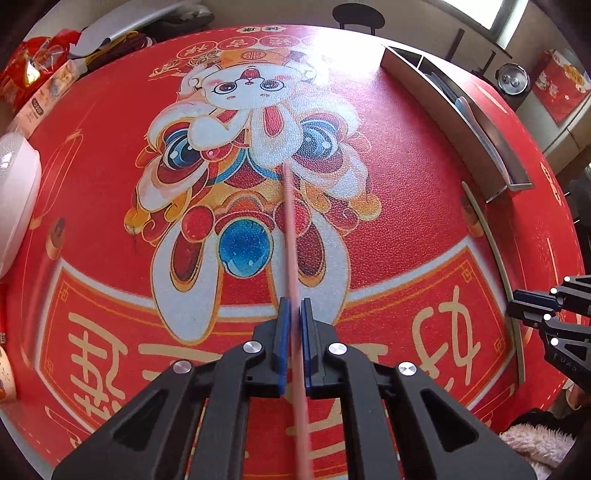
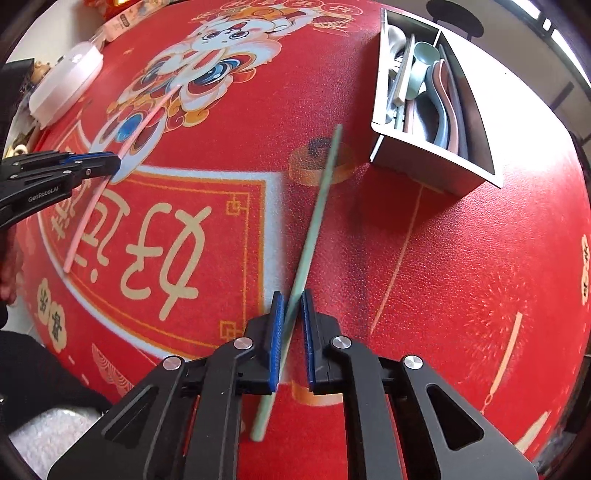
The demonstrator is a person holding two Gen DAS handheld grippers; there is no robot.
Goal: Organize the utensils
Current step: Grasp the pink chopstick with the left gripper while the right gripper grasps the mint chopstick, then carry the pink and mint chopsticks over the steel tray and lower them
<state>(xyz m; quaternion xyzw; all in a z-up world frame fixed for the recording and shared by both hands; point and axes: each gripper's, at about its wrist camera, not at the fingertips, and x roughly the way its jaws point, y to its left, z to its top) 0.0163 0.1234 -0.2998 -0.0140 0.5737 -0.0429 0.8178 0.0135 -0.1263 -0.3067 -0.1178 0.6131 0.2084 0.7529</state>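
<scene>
Between the left gripper (image 1: pixel 293 314) fingers, pinched tight: a pink chopstick (image 1: pixel 290 229) pointing ahead over the desk (image 1: pixel 406 229). Between the right gripper (image 2: pixel 293 306) fingers, gripped: a green chopstick (image 2: pixel 317 206), aimed toward the utensil tray (image 2: pixel 436 173) ahead and right.

A round surface (image 1: pixel 388 229) fills both views, covered by a red cloth (image 2: pixel 461 258) printed with a cartoon rabbit (image 1: pixel 243 122) in festive dress and large cream characters. Strong daylight falls from a window (image 1: pixel 506 11) at the far right and glares off the cloth's far edge. Behind the surface stands a dark chair back (image 1: pixel 358 14). Off to the right, a red gift bag (image 1: pixel 561 85) sits on a pale cabinet (image 1: pixel 569 140) by a light wall.
</scene>
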